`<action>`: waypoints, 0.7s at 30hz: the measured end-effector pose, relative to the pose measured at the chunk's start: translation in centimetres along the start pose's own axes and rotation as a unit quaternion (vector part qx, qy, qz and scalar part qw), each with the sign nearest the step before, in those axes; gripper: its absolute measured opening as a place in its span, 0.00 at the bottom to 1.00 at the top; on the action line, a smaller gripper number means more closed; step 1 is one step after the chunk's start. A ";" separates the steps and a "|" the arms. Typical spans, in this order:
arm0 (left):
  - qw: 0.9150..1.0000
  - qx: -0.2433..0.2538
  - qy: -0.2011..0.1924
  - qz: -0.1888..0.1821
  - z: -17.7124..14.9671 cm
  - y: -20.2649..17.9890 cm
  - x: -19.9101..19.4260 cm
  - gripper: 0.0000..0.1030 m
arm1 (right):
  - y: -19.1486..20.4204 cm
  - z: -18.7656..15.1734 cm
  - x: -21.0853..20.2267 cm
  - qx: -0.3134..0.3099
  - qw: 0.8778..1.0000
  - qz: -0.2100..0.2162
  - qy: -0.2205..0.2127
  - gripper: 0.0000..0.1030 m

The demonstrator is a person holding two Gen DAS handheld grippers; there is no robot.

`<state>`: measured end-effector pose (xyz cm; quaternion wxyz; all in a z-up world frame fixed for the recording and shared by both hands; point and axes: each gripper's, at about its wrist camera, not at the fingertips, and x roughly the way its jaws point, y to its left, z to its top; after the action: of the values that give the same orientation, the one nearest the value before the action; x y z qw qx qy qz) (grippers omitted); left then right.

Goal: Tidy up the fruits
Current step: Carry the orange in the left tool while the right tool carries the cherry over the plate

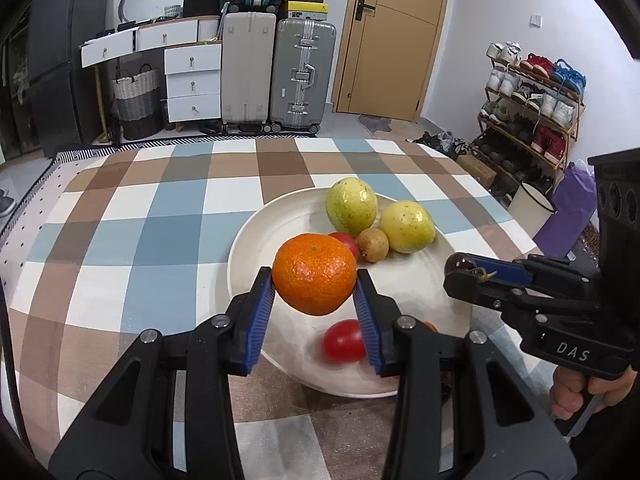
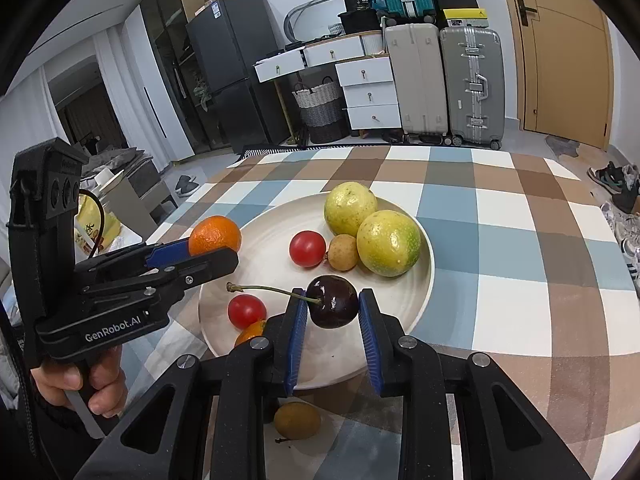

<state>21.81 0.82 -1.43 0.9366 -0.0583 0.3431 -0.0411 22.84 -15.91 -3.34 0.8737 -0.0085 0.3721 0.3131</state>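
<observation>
My left gripper [image 1: 316, 280] is shut on an orange mandarin [image 1: 315, 274], held just above the near left part of a white plate [image 1: 256, 240]. My right gripper [image 2: 333, 304] is shut on a dark cherry [image 2: 334, 302] with a long stem, over the plate's [image 2: 400, 300] near side. On the plate lie two yellow-green fruits [image 2: 350, 208] [image 2: 388, 242], a small brown longan [image 2: 342, 252], two red tomatoes [image 2: 307, 248] [image 2: 247, 311] and a small orange fruit [image 2: 252, 332], half hidden by my fingers. Each view shows the other gripper [image 1: 460, 270] [image 2: 224, 248] from the side.
A brown fruit [image 2: 297, 420] lies on the checked tablecloth [image 1: 160, 220] just in front of the plate, under my right gripper. A person's hand [image 2: 96, 384] grips the left handle. Past the table's far edge stand suitcases [image 1: 280, 76], drawers and a shoe rack [image 1: 532, 120].
</observation>
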 end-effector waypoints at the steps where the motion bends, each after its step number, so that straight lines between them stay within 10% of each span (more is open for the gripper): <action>1: 1.000 0.001 0.000 0.002 -0.1 0.0 0.1 0.36 | 0.0 0.0 0.1 0.001 1.000 0.000 0.001 0.26; 21: 1.000 0.003 0.020 0.006 -0.7 0.2 1.2 0.36 | -0.6 -0.4 1.3 0.018 0.999 -0.033 0.020 0.27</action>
<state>22.31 0.79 -2.73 0.9300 -0.0527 0.3619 -0.0381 23.58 -15.73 -4.62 0.8761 -0.0111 0.3945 0.2769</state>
